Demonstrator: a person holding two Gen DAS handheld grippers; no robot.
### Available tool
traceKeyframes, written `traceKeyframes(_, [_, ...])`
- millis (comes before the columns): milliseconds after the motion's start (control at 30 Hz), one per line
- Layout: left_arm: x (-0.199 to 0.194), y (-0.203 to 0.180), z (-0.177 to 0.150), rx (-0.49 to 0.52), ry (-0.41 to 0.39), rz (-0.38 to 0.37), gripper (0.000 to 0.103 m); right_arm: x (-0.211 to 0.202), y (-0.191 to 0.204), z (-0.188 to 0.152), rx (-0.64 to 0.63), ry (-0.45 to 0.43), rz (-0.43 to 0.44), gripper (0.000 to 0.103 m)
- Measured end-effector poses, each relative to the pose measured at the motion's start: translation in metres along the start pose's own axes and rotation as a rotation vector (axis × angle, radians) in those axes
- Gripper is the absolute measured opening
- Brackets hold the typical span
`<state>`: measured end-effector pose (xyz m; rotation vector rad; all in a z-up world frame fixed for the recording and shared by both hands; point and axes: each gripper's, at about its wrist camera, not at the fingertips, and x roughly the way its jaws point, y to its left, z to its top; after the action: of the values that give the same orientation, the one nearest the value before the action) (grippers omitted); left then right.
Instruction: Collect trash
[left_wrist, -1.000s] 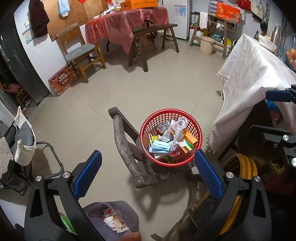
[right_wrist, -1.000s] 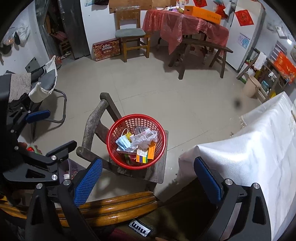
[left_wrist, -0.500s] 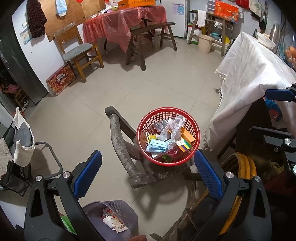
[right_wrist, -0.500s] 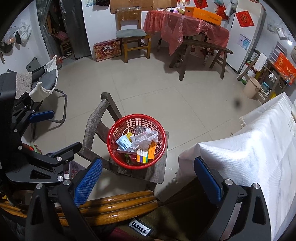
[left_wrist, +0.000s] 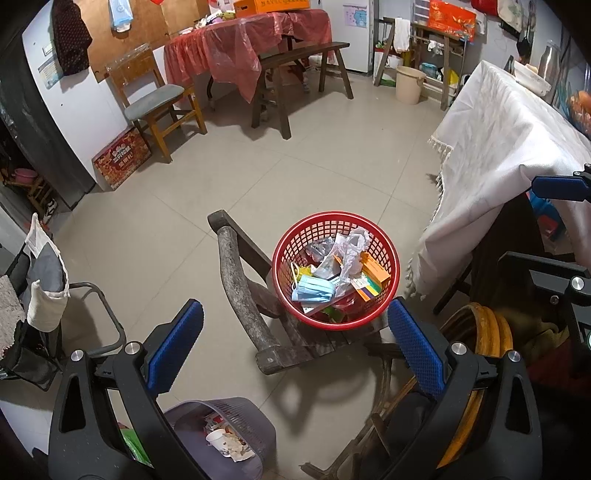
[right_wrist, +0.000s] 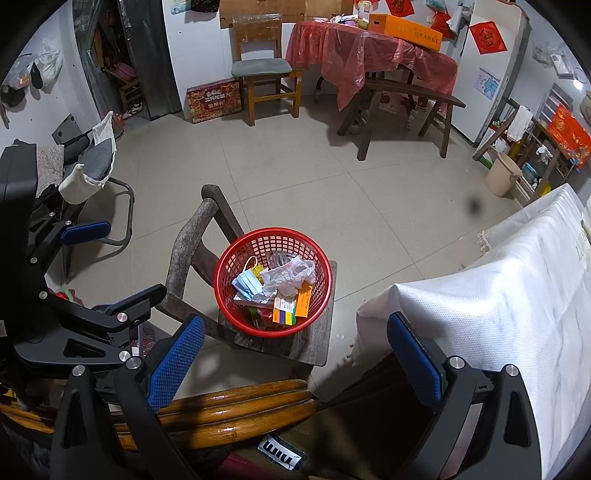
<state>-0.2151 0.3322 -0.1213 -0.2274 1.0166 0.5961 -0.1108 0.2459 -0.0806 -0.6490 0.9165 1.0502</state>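
Note:
A red plastic basket sits on the seat of a worn wooden chair. It holds trash: a blue face mask, a crumpled clear plastic bag, orange and coloured small boxes. A grey waste bin with a paper cup and scraps stands on the floor under my left gripper. My left gripper is open and empty, above and short of the basket. My right gripper is open and empty, also short of the basket.
A white-clothed table stands right of the chair. A bamboo chair back lies close below the grippers. A red-covered table, a bench and a wooden chair stand at the far wall.
The left gripper's view has risen and drawn back a little, so the basket sits lower and more of the grey bin shows. The right gripper has barely moved. Both stay open.

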Motion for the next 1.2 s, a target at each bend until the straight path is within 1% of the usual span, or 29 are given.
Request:
traceKeyframes(133, [0.0012, 0.0017, -0.0003, -0.006, 0.008, -0.01, 0.096, 0.0005, 0.0006, -0.0003, 0.001, -0.002, 0.0, 0.097])
traceKeyframes(1000, [0.0029, 0.0019, 0.0007, 0.004, 0.008, -0.005, 0.096, -0.0015, -0.0001, 0.0005, 0.004, -0.006, 0.0, 0.097])
traceKeyframes(1133, [0.0032, 0.002, 0.0013, 0.002, 0.006, 0.0, 0.096, -0.0024, 0.0002, 0.0016, 0.004, -0.008, 0.0, 0.097])
traceKeyframes(1200, [0.0037, 0.0034, 0.0019, -0.004, 0.006, 0.016, 0.096, -0.0039, 0.0007, 0.0044, 0.005, -0.009, -0.001, 0.097])
